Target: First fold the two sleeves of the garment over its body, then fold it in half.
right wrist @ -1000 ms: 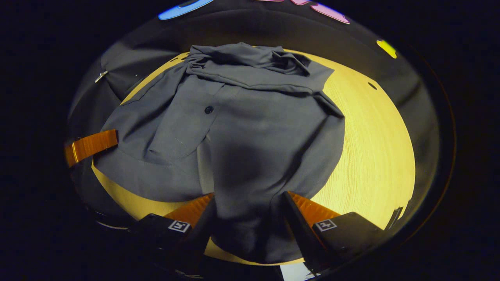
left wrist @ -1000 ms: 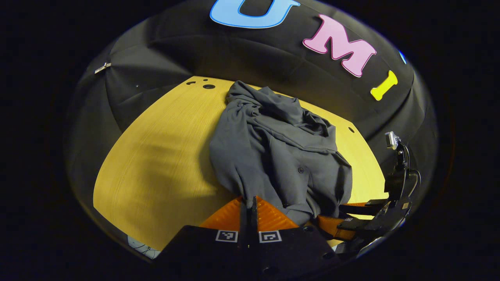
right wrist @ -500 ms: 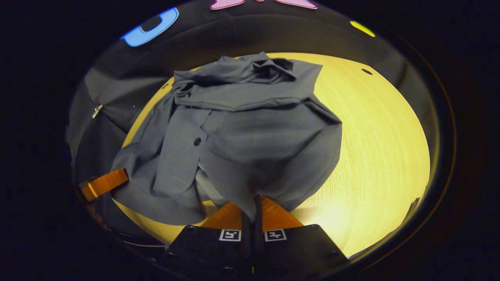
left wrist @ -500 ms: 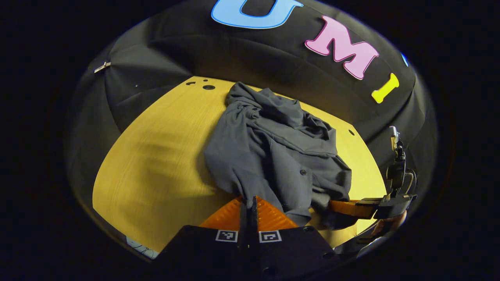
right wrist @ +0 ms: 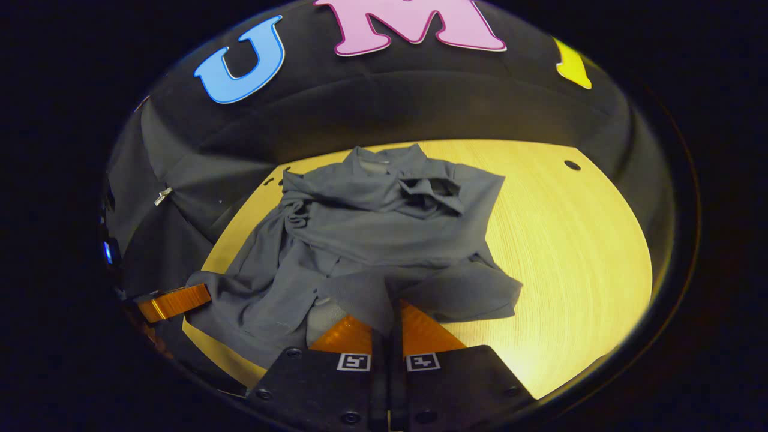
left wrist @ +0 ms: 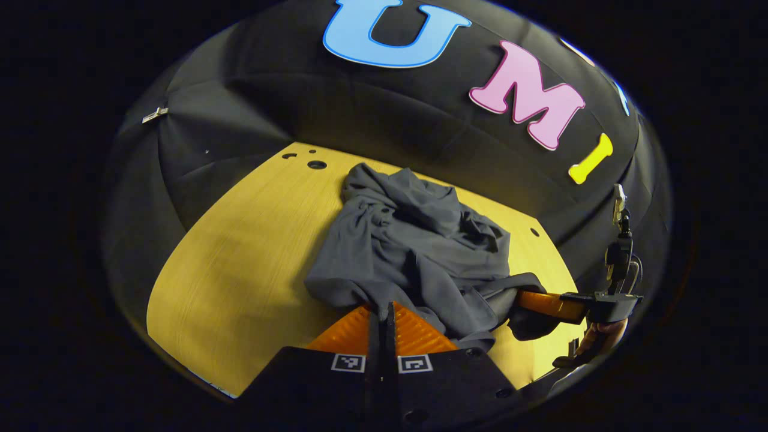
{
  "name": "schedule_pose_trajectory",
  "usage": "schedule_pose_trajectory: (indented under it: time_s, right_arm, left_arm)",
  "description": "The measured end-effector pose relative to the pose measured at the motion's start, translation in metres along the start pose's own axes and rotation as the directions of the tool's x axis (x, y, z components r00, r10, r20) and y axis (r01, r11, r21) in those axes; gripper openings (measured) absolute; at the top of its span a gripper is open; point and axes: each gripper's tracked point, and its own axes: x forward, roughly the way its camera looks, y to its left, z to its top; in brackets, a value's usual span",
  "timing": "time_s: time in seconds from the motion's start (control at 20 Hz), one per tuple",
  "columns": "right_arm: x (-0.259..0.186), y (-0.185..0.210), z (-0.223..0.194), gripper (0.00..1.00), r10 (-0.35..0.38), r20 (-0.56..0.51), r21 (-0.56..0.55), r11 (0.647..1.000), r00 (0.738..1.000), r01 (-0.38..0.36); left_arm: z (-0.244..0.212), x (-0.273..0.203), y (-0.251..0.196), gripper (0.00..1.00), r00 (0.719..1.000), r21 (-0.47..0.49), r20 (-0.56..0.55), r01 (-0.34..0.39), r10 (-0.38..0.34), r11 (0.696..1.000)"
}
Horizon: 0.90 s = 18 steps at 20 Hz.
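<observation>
Though gripped, garment (right wrist: 372, 240) crumpled, grey.

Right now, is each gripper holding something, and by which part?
Both hold the shirt by its near edge: the left gripper and the right gripper each pinch the fabric there.

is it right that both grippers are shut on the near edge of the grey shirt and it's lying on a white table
Not quite: the table is yellow wood, not white, as the right gripper view shows. The rest holds: the left gripper and the right gripper are each shut on the near edge of the grey shirt, which lies crumpled on that table.
</observation>
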Motion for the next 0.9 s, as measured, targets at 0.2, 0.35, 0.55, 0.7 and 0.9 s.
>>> schedule_pose_trajectory:
  time_s: [0.2,0.35,0.55,0.7,0.9]
  right_arm:
    - [0.013,-0.004,0.044,0.07,0.010,0.069,0.017,1.000,0.998,-0.011]
    - [0.019,-0.009,0.078,0.07,0.008,0.123,0.006,1.000,0.992,-0.008]
    - [0.037,-0.015,0.124,0.07,0.008,0.177,0.001,1.000,0.984,-0.009]
    - [0.056,-0.020,0.155,0.06,0.008,0.208,-0.005,1.000,0.978,-0.007]
    - [0.085,-0.026,0.199,0.06,0.007,0.256,-0.030,1.000,0.967,0.000]
  left_arm:
    - [0.047,0.010,-0.011,0.05,0.997,0.009,0.078,0.010,-0.011,1.000]
    - [0.084,0.020,-0.020,0.05,0.991,0.004,0.131,0.027,-0.028,1.000]
    - [0.132,0.045,-0.026,0.05,0.981,0.041,0.192,0.028,-0.036,0.999]
    - [0.164,0.074,-0.026,0.05,0.973,0.076,0.228,0.011,-0.028,0.997]
    - [0.204,0.120,-0.031,0.05,0.964,0.134,0.266,-0.009,-0.027,0.991]
